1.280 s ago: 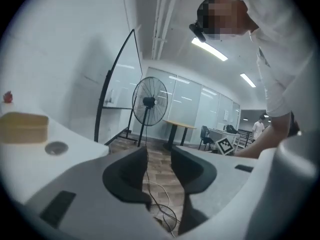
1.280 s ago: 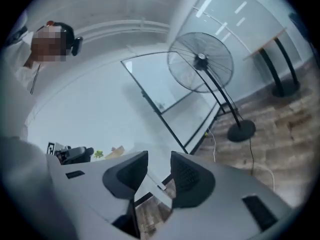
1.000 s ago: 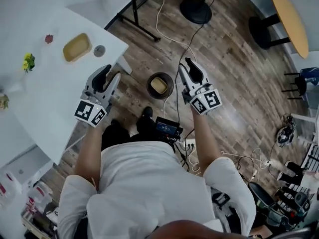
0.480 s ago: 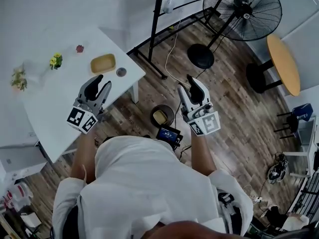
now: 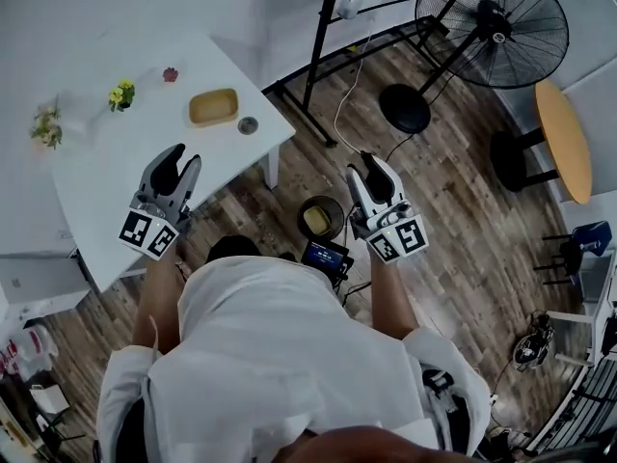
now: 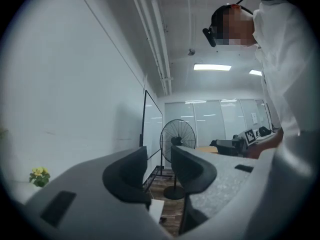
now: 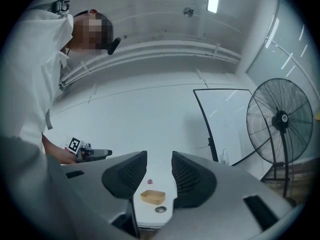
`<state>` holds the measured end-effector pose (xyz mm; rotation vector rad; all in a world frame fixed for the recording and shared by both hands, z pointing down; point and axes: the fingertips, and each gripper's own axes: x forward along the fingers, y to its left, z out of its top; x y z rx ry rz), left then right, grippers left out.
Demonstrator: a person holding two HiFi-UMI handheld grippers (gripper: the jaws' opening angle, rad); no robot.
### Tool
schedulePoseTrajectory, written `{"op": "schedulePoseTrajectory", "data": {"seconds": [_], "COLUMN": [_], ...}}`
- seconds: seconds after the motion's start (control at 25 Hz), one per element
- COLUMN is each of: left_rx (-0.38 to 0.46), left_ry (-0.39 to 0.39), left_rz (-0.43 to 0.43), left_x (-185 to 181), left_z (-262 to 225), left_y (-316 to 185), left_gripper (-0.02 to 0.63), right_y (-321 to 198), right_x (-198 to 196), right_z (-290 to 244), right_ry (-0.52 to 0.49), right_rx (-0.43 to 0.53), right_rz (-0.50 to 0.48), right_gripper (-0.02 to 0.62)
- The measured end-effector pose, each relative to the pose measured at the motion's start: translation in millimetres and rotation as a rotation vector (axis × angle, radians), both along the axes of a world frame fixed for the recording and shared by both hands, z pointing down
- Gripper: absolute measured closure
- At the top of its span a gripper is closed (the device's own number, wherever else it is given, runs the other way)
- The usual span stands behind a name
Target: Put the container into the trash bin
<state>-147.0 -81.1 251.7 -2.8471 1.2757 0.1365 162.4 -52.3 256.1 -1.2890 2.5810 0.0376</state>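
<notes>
Fingers on the left gripper stand spread, with only open air and the far room between them. Fingers on the right gripper are likewise spread and pinch nothing; through their gap a distant white worktop can be seen.

Seen from the head camera, a person in a white top holds both tools out in front. The left gripper hangs over the near edge of the worktop. The right gripper hangs above the wooden floor, just to the right of a small round trash bin. The bin stands on the floor between the two tools, close in front of the person. A tan container lies inside it.

On the worktop, well apart from the bin, rests a second tan container of similar look. A small round grey object sits just beside it, near the worktop's corner. Farther along are a sprig of yellow flowers and a tiny red item.

Beyond the bin a black pedestal fan stands on the floor. A round table with an orange top is off to the right.
</notes>
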Motion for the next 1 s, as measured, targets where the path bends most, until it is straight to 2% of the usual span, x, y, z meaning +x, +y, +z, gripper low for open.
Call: {"op": "schedulePoseTrajectory", "data": {"seconds": [0.32, 0.44, 0.56, 0.84, 0.92, 1.0], "left_rx": [-0.022, -0.037, -0.041, -0.056, -0.063, -0.080], "left_ry": [-0.007, 0.020, 0.051, 0.038, 0.029, 0.053], "left_rz": [-0.028, -0.040, -0.054, -0.129, -0.142, -0.161], "left_x": [-19.7, -28.3, -33.7, -72.2, -76.7, -81.1], "left_z": [9.8, 19.9, 25.9, 45.6, 27.8, -9.0], "left_y": [-2.9, -17.0, -35.8, -96.8, -123.7, -140.5], "left_gripper": [0.456, 0.456, 0.456, 0.456, 0.456, 0.456], "right_y": [-18.3, -34.8, -56.4, -137.3, -172.0, -199.1], "right_x": [-29.5, -38.3, -44.0, -90.9, -101.0, -109.4], "right_z": [21.7, 32.0, 40.0, 43.7, 24.1, -9.1], "right_ry": [-0.047, -0.072, -0.069, -0.024, -0.018, -0.011], "right_rx": [-0.079, -0.142, -0.205, -0.278, -0.289, -0.313], "right_rz": [-0.062, -0.087, -0.117, -0.191, -0.216, -0.248], "right_gripper": [0.423, 0.423, 0.423, 0.422, 0.422, 0.422]}}
